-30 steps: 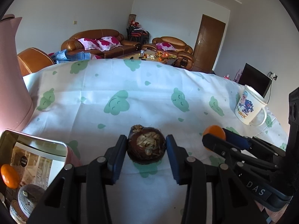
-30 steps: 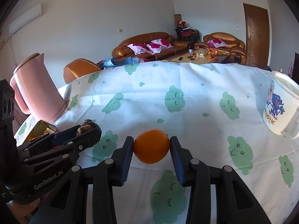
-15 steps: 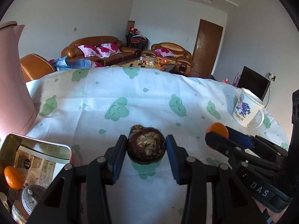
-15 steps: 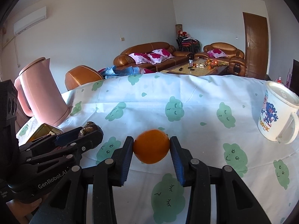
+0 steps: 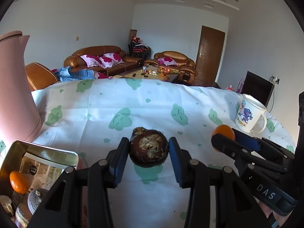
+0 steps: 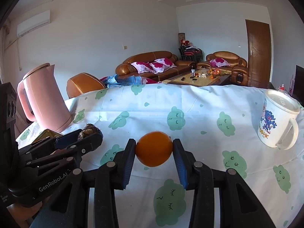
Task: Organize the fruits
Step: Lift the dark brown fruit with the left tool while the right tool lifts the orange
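Note:
My left gripper [image 5: 149,150] is shut on a dark brown mangosteen [image 5: 149,148] and holds it above the tablecloth. My right gripper [image 6: 154,151] is shut on an orange [image 6: 154,151], also off the table. The right gripper with its orange [image 5: 223,132] shows at the right of the left wrist view. The left gripper with the mangosteen [image 6: 89,131] shows at the left of the right wrist view. An open metal tin [image 5: 45,152] at lower left holds another orange [image 5: 18,182].
A pink kettle [image 6: 45,98] stands at the table's left. A white cartoon mug [image 6: 277,119] stands at the right. The table wears a white cloth with green cloud prints [image 6: 171,102]. Sofas and a coffee table lie beyond.
Both grippers have risen and tilted up with their fruits; more of the room shows above the table. Grips are unchanged.

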Available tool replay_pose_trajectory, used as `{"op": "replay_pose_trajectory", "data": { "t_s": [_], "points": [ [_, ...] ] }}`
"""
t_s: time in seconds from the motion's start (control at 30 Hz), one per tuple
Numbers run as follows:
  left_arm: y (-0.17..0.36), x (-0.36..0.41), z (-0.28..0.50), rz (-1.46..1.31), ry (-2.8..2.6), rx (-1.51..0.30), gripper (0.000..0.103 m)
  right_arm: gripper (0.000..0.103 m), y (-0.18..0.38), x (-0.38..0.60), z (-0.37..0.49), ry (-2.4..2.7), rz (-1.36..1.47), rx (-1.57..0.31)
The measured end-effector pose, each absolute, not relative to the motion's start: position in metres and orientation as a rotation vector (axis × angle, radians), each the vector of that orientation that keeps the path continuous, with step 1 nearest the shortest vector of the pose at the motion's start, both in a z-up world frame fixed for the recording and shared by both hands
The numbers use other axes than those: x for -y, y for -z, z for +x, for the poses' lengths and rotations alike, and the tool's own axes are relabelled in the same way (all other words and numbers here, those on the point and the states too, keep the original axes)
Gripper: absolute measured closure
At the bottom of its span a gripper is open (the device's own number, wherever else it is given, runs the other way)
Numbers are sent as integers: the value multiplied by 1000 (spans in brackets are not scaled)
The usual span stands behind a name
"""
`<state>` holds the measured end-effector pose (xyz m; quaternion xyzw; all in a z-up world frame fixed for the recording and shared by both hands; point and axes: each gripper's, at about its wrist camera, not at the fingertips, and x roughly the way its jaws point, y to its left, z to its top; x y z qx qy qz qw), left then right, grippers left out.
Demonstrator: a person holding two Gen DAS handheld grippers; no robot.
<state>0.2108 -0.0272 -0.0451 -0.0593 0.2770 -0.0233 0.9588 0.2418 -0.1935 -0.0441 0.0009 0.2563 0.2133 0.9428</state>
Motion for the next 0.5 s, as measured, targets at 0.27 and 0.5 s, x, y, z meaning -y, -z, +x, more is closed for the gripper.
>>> {"op": "replay_pose_trajectory", "data": {
  "t_s": [0.27, 0.5],
  "points": [
    [42, 29, 205, -108, 41, -532, 59, 61, 39, 191, 231, -429, -25, -464],
    [40, 30, 202, -93, 36, -514, 59, 61, 37, 193, 227, -425, -21, -443]
  ]
}}
